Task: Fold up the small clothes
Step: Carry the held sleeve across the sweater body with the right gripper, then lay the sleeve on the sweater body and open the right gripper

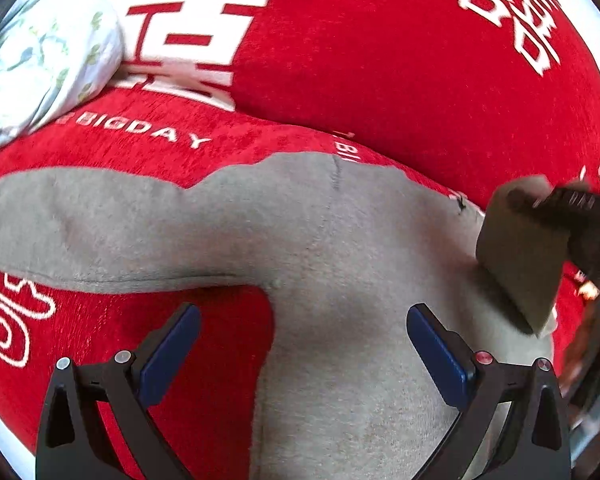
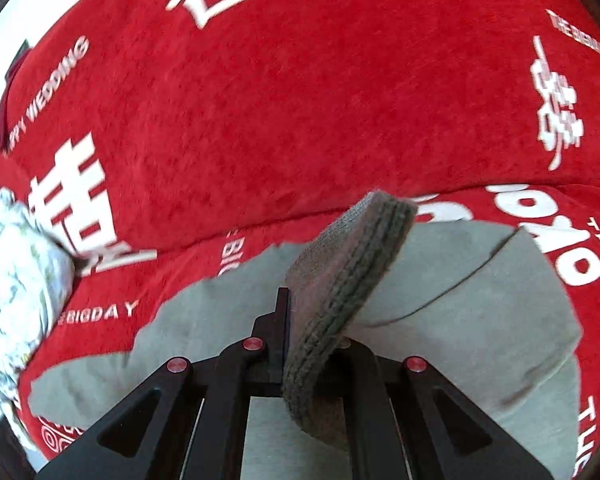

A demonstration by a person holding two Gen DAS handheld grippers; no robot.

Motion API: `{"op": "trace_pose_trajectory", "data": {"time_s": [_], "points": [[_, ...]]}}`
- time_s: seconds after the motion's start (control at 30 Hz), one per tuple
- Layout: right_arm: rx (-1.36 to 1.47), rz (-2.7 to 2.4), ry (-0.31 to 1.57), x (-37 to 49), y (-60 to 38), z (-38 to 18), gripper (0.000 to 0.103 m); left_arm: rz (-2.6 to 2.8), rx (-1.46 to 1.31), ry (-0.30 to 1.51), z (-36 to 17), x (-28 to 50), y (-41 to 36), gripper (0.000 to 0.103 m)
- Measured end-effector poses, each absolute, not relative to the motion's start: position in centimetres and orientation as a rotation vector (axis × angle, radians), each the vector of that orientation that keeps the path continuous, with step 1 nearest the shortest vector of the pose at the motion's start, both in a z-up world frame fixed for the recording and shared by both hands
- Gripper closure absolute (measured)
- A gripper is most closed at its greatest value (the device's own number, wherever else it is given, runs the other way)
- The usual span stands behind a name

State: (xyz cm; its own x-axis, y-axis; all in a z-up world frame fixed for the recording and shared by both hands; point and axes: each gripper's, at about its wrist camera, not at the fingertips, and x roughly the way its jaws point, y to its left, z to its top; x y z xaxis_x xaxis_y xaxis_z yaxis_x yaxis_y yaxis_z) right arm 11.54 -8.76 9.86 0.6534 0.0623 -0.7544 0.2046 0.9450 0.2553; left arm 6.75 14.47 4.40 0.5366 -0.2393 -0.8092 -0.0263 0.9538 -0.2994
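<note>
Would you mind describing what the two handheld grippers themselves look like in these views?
Both are matte black, angular linkage frames with triangular cut-outs. The left gripper has dark blue pads on its jaws and round pivot caps, silver on one side and red on the other. The right gripper shows red caps only, and its pads are mostly hidden. No cables, sleeves or hands are clearly visible.

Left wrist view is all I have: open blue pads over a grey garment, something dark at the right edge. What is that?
Observer: The right gripper, shut on the garment's ribbed cuff.
Operator: Is the cuff lifted?
Observer: Yes, it stands up off the grey garment, folded over beside the finger.
Operator: What's right of the garment?
Observer: More of the red cover, with white lettering. The left gripper holds nothing.
</note>
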Motion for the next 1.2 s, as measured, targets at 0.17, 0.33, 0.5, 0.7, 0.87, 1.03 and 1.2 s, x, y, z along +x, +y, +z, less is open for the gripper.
{"op": "trace_pose_trajectory", "data": {"time_s": [0.17,0.33,0.5,0.7,0.87,1.03,1.2], "points": [[0.309,-0.047,0.905,12.7,-6.1,7.7,0.098,-0.093,-0.368,1.005,4.1,7.0,16.3,0.000],[0.283,0.039,0.963,13.6,-3.5,5.4,0.093,-0.079,-0.397,0.996,4.2,7.0,17.0,0.000],[0.265,0.177,1.024,13.2,-2.1,4.3,0.029,-0.065,-0.393,0.986,4.4,6.9,17.4,0.000],[0.362,0.199,0.851,9.8,-7.9,8.1,0.019,-0.060,-0.397,0.987,4.3,6.9,17.6,0.000],[0.362,-0.130,0.901,8.3,-14.7,5.6,0.018,-0.062,-0.381,1.002,4.0,7.0,17.0,0.000],[0.195,-0.212,0.966,8.0,-12.4,1.6,0.011,-0.041,-0.327,1.028,3.2,7.1,16.3,0.000],[-0.042,0.086,0.918,8.0,-4.1,2.4,0.006,0.173,-0.383,0.994,3.2,6.8,20.5,0.000]]}}
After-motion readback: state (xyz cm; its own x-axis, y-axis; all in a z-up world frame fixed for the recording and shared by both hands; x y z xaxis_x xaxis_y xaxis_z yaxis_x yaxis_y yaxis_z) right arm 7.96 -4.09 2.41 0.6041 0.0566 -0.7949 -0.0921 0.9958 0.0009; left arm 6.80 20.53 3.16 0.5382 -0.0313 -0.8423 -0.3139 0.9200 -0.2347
